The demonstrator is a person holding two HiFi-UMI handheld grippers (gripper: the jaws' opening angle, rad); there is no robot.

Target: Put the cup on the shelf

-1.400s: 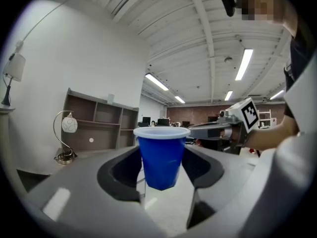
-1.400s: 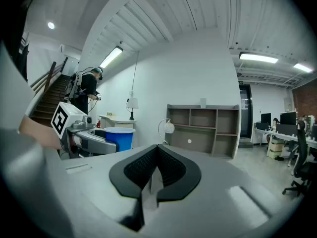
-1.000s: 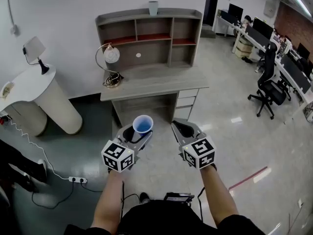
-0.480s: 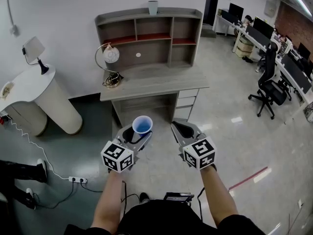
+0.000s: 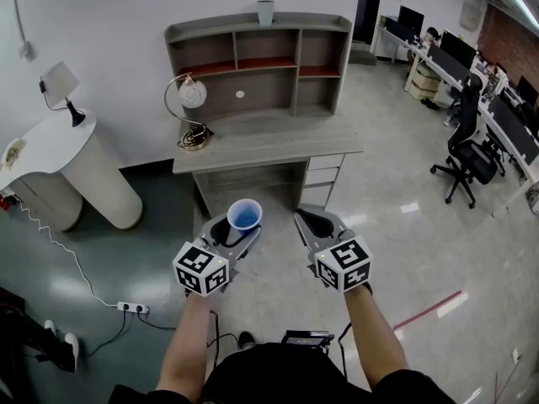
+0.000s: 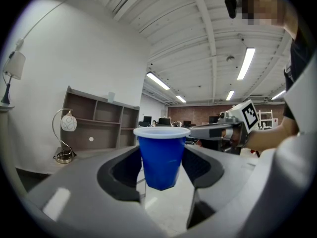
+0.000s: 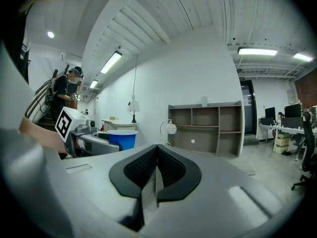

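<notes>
1. The left hand-held gripper (image 5: 235, 227) gripped a blue plastic cup with a white rim (image 6: 160, 152). Its dark pads pressed on the cup's two sides, below the rim.
2. The cup stood upright between those jaws, mouth up. Its base hung clear of the floor.
3. The right hand-held gripper (image 7: 156, 168) was just to the right of the left one, and the two were apart. Its jaws were closed together with nothing between them.
4. Ahead of both hand-held grippers, well apart from them, stood a grey wooden worktop with drawers (image 5: 268, 142).
5. A grey open shelf unit with several compartments (image 5: 258, 61) sat at the far edge of that worktop, beyond the cup.
6. A small pale cup (image 5: 265, 13) stood on top of the shelf unit.
7. A curved metal lamp with a white globe (image 5: 190, 95) stood on the worktop, ahead and slightly left of the left hand-held gripper.
8. A black office chair (image 5: 466, 146) stood far off to the right of the right hand-held gripper.
</notes>
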